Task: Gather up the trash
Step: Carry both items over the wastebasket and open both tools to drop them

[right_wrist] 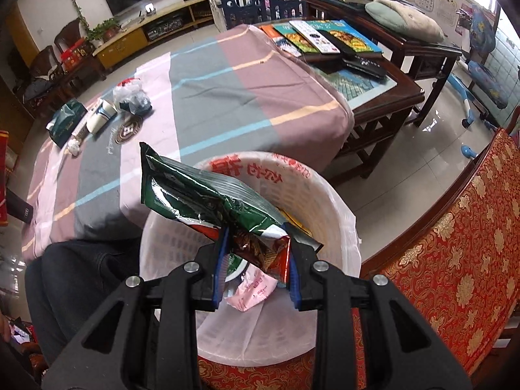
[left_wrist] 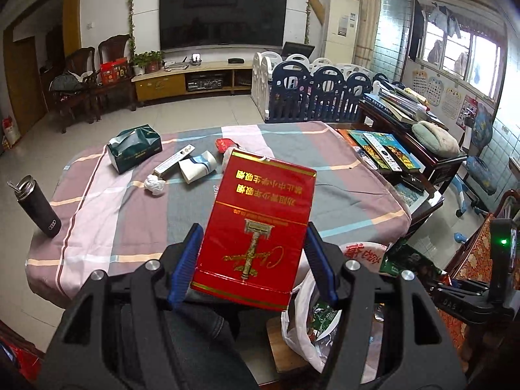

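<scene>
Left wrist view: the left gripper is clamped on a red cigarette pack, its blue pads pressing both long sides, the pack upright with its gold print upside down. Beyond it the table, under a striped cloth, carries more litter – a green tissue pack, a long white box, a crushed paper cup, a crumpled white tissue and a red wrapper. A black flask stands at the table's left edge. Low on the right, the white-lined trash bin shows beside the jaws, and the right gripper's body with a green light sits further right. Right wrist view: the right gripper is closed on a green snack wrapper, which juts up and left from the pads – a red-brown part of it is pinched between them. Directly below sits the trash bin, lined with a white bag, a pink packet lying inside. The bin stands between the table and a red patterned chair; a dark trouser leg shows at the left
</scene>
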A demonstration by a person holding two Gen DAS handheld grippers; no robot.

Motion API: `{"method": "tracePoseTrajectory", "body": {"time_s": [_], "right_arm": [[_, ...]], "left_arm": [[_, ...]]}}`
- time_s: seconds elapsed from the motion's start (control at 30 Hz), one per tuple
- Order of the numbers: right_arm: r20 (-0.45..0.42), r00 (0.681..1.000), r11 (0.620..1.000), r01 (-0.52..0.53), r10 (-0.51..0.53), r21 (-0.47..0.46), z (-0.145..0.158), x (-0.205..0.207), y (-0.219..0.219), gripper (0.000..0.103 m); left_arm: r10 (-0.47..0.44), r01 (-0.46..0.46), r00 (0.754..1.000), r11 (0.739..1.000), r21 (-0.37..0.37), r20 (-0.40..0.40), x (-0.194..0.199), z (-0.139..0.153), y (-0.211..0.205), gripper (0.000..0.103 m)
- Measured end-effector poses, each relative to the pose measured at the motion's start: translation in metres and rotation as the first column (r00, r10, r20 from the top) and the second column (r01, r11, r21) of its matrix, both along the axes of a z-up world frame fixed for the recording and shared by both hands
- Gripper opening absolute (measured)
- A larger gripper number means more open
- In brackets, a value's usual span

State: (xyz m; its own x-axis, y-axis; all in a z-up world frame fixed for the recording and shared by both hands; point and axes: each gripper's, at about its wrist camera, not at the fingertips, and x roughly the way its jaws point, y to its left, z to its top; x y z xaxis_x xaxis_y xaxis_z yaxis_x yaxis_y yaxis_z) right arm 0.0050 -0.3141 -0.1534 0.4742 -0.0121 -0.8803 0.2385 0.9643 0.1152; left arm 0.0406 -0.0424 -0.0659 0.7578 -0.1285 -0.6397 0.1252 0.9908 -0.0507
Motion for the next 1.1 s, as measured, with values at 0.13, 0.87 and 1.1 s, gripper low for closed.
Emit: {"method": "tracePoseTrajectory", "body": {"time_s": [0.13,0.87,1.1], "right_arm": [[-0.019,1.000,1.000,0.003,-0.002,0.022,-0.008,-0.001,-0.002,0.031],[-0.045,0.996,0.997,0.077,-0.076,0.011,-0.007,0.000,-0.010,0.073],[0.064,0.979,0.978,0.190,-0.196,0.082,0.018,-0.008,-0.035,0.074]], "left_arm": [[-0.008,0.008,1.000,1.000,0.002,-0.007,0.002,-0.004,-0.002,0.063],[-0.069,0.068,0.995,0.998,-0.013,-0.068,0.006,-0.023,-0.015,0.063],[-0.177,0.168,0.974,0.983,-0.070,-0.145,0.013,-0.041,-0.034,0.063]]}}
